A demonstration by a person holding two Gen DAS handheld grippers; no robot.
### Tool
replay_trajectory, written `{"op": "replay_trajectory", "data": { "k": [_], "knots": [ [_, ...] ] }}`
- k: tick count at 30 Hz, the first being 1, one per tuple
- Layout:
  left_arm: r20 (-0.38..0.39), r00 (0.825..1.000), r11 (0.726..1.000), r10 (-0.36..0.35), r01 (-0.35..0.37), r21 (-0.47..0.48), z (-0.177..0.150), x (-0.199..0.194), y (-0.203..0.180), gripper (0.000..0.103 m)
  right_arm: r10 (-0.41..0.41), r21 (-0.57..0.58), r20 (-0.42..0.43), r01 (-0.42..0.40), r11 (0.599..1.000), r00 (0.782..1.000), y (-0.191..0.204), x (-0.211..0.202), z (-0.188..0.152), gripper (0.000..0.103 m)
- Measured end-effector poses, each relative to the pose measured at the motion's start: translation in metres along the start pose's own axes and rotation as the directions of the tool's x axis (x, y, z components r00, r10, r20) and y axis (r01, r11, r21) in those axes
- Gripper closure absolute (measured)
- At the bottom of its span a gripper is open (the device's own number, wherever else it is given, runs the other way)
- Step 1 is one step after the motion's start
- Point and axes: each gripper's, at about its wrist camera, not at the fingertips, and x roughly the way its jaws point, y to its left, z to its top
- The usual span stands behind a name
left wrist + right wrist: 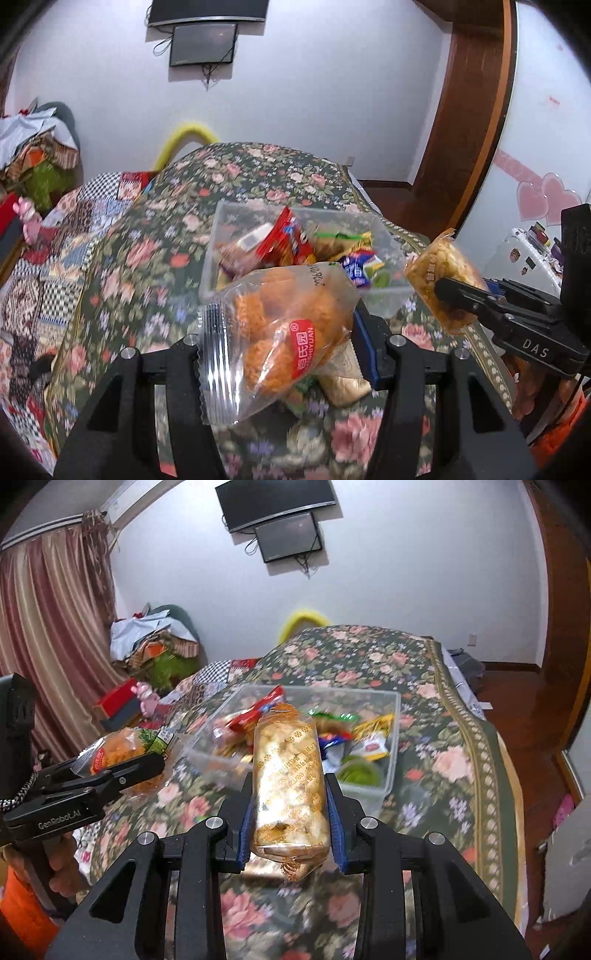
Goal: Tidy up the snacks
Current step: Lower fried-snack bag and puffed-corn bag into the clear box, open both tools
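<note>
Here the left gripper (280, 343) is clamped on a clear bag of orange snacks (284, 332), and the right gripper (290, 812) pinches a pale puffed-snack packet (288, 775); both hang above the floral cloth (443, 738), just short of the clear bin (391, 738). By my reckoning the sorting is well along, since many wrappers already lie in the bin; these two packets, and a gold packet (345, 384) on the cloth, remain to go in.

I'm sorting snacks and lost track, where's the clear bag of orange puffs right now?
The bag of orange puffs is held off the floral cloth in the left gripper, just short of the clear snack bin.
</note>
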Motion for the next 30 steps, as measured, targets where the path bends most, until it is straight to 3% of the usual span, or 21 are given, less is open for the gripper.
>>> {"op": "replay_trajectory", "data": {
  "k": [10, 20, 30],
  "knots": [
    [-0.042, 0.999, 0.999, -0.019, 0.020, 0.027, 0.029, 0.062, -0.014, 0.048, -0.036, 0.031, 0.013, 0.036, 0.999, 0.999, -0.027, 0.035, 0.024, 0.072],
    [-0.098, 0.995, 0.998, -0.003, 0.008, 0.056, 0.037, 0.117, -0.025, 0.048, -0.095, 0.053, -0.009, 0.096, 0.994, 0.995, -0.052, 0.075, 0.043, 0.072],
    [-0.134, 0.991, 0.998, 0.004, 0.004, 0.064, 0.035, 0.137, -0.030, 0.042, -0.131, 0.048, -0.059, 0.134, 0.990, 0.990, -0.063, 0.102, 0.046, 0.072]
  ]
}}
